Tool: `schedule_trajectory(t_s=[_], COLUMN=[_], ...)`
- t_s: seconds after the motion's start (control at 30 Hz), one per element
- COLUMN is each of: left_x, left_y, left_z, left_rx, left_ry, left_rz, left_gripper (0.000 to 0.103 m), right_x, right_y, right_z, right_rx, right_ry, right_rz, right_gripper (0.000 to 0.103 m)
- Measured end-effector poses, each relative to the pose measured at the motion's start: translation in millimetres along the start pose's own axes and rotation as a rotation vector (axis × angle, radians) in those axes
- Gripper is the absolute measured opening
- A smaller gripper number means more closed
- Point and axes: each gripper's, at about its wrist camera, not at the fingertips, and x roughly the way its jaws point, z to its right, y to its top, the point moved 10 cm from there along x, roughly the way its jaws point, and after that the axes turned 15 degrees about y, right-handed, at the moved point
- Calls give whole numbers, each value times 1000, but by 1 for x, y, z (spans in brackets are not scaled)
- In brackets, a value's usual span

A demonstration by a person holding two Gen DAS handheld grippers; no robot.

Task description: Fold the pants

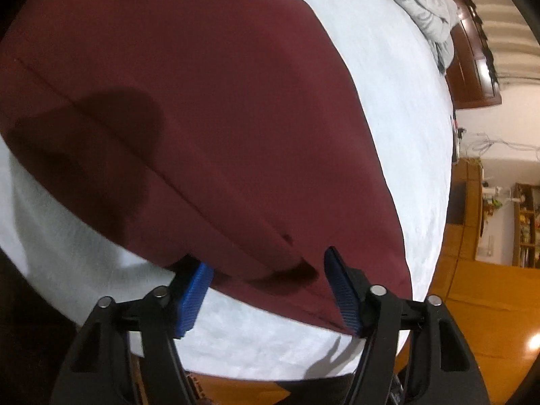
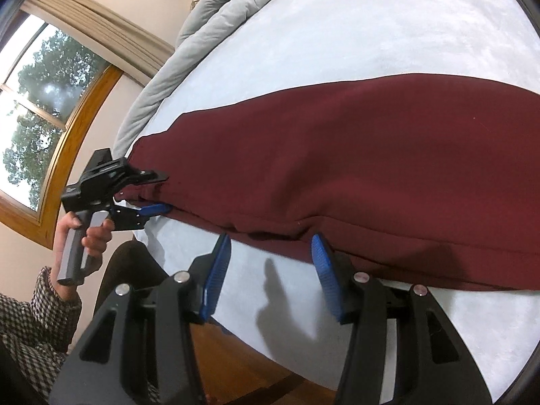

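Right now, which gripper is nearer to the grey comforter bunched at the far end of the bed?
Left. The left gripper sits at the pants' end nearest the comforter; the right gripper is farther along their near edge.

You have one pair of maroon pants [image 2: 354, 155] ahead of both grippers, lying on one white bed sheet [image 2: 388, 33]. You hold two grippers: the left gripper [image 1: 266, 270] and the right gripper [image 2: 270, 256], each with two blue pads [image 1: 194, 290]. Beyond the pants from the right gripper sits one grey bunched blanket [image 2: 222, 10]. One window [image 2: 33, 101] shows far off to that gripper's left.
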Motion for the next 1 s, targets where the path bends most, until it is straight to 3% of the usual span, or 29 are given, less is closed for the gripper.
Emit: schedule_trajectory(t_s=[0.07,0.13,0.23,0.33,0.4,0.47,0.5,0.57,0.67,0.77,0.87,0.93,0.97,1.0], left_x=[-4,-11,2,8,0,-6,-8,-9,-8,-11,-7,4,10,19], left_y=[1,-3,-18,-19,-20,-27,-32,-47,-79,-95,-90,-82,-79,-75], left_z=[3,9,-5,-4,5,21,25,41,79,118,142,148,146,145], left_rx=[4,49,114,186,212,233,248,291,390,521,584,616,635,644], left_ry=[-16,-9,108,130,143,139,139,152,81,51,68,127,158,195], left_rz=[19,48,62,117,153,164,166,167,136,199,255,286,299,300], left_gripper=[29,19,16,15,21,60,65,66,66,67,74,74,74,74], right_x=[-5,-9,-17,-35,-54,-88,-101,-139,-180,-200,-196,-191,-194,-194], right_y=[0,0,-1,-1,0,0,-1,-7,-18,-31,-35,-36,-35,-34], right_z=[1,3,7,17,25,40,46,64,85,103,113,120,126,128], right_rx=[5,17,28,58,91,140,158,212,277,326,349,364,365,358], right_ry=[4,5,-10,-34,-54,-93,-111,-175,-224,-235,-202,-195,-197,-200], right_rz=[12,21,34,72,114,186,211,277,351,376,378,380,383,391], right_gripper=[51,51,51,51,51,51,53,54,54,55,56,58,56,42])
